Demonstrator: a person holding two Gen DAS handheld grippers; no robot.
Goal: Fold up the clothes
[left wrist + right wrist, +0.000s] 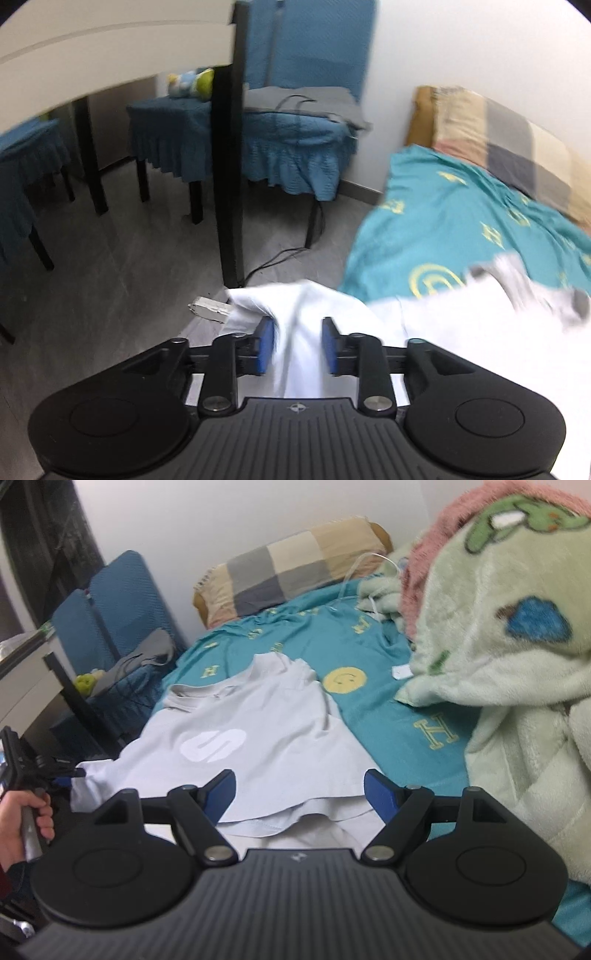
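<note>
A pale grey T-shirt (255,738) with a white logo lies spread on the teal bedsheet (314,642), collar toward the pillow. My right gripper (300,790) is wide open just above the shirt's near hem, not touching it. In the left wrist view the shirt's edge (299,325) runs between the blue pads of my left gripper (298,341), which stand partly apart around a fold of the cloth at the bed's left edge. The left gripper also shows in the right wrist view (62,773), held by a hand beside the shirt's left sleeve.
A checked pillow (288,568) lies at the head of the bed. A bulky green plush blanket (517,664) fills the right side. Blue-covered chairs (295,110), a black table leg (229,184) and a floor cable (280,254) stand left of the bed.
</note>
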